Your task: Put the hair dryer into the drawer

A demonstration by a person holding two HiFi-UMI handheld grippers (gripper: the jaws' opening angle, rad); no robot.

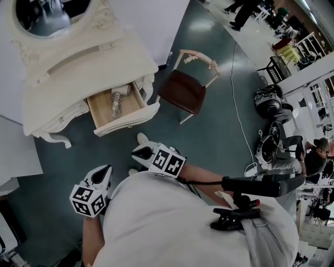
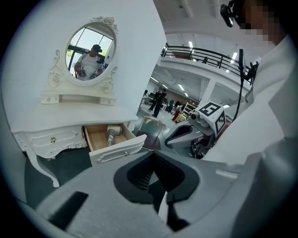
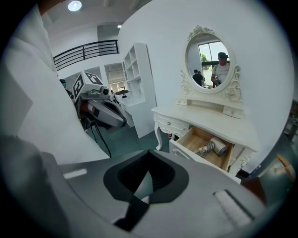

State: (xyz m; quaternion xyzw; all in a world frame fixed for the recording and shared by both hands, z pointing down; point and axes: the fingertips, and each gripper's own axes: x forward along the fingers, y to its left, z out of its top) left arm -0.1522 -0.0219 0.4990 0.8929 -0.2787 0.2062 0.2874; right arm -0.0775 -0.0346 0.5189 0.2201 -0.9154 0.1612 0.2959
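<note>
The hair dryer (image 1: 117,101) lies inside the open wooden drawer (image 1: 128,124) of a white dressing table (image 1: 62,78). It also shows in the left gripper view, hair dryer (image 2: 111,136), and in the right gripper view, hair dryer (image 3: 212,148). Both grippers hang well short of the table, close to the person's body. My left gripper (image 1: 107,168) is shut and holds nothing. To its right, my right gripper (image 1: 135,152) is shut and empty too. Their closed jaws fill the foreground of their own views, left gripper (image 2: 153,175) and right gripper (image 3: 145,182).
A brown-seated chair (image 1: 182,91) stands right of the drawer. An oval mirror (image 1: 47,15) tops the table. A cable (image 1: 237,104) runs across the dark floor. People and equipment (image 1: 271,104) are at the far right. A white panel (image 1: 18,151) stands at the left.
</note>
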